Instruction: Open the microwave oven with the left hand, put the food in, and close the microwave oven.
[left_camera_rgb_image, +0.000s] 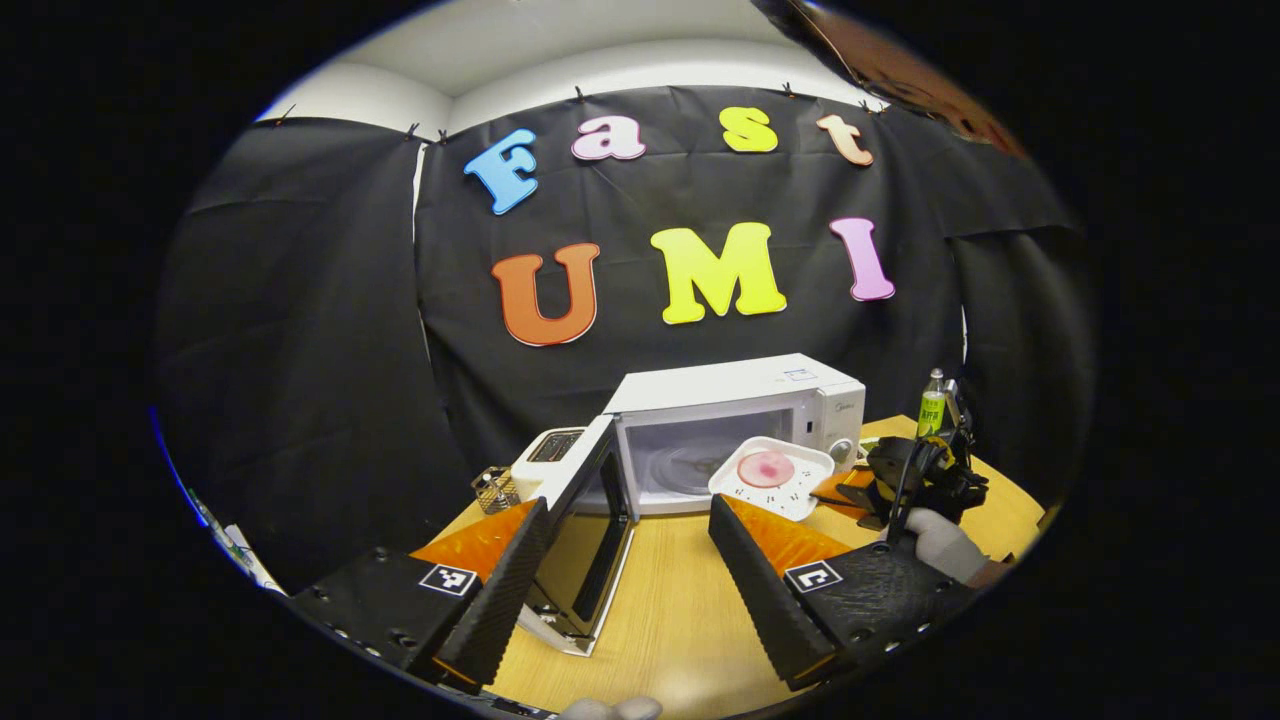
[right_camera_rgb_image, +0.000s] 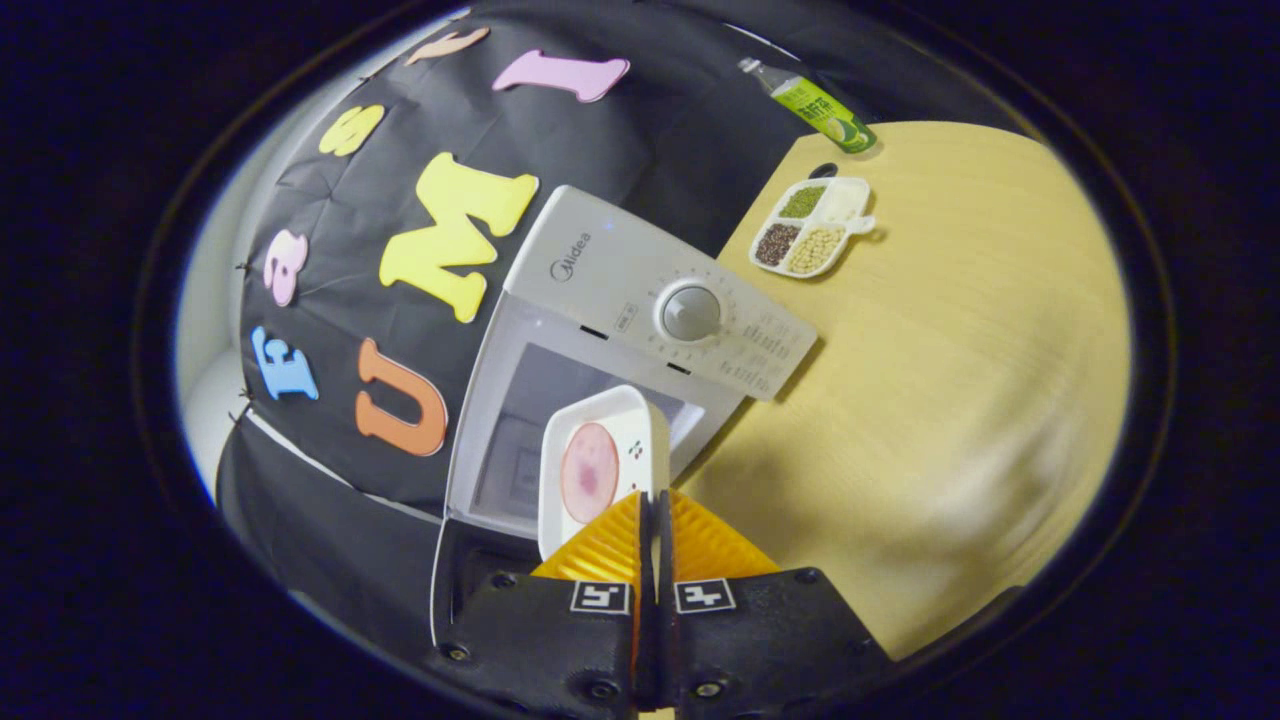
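Note:
The white microwave (left_camera_rgb_image: 740, 400) stands at the back of the wooden table (left_camera_rgb_image: 680, 610), its door (left_camera_rgb_image: 590, 520) swung wide open to the left. In front of the open cavity (left_camera_rgb_image: 690, 465) hovers a white square plate (left_camera_rgb_image: 772, 478) carrying a pink slice of food (left_camera_rgb_image: 765, 468). My right gripper (left_camera_rgb_image: 880, 490) holds the plate by its rim. In the right gripper view that gripper (right_camera_rgb_image: 650, 505) is shut on the plate's near edge (right_camera_rgb_image: 600, 460), facing the microwave (right_camera_rgb_image: 640, 290) and its cavity (right_camera_rgb_image: 530, 420). My left gripper (left_camera_rgb_image: 628, 508) is open and empty, just short of the door.
A white toaster (left_camera_rgb_image: 550, 448) and a small wire basket (left_camera_rgb_image: 495, 488) sit left of the microwave. A green bottle (left_camera_rgb_image: 932, 403) stands to its right. A divided tray of beans (right_camera_rgb_image: 815, 225) lies near the bottle (right_camera_rgb_image: 815, 105) on the table (right_camera_rgb_image: 950, 350).

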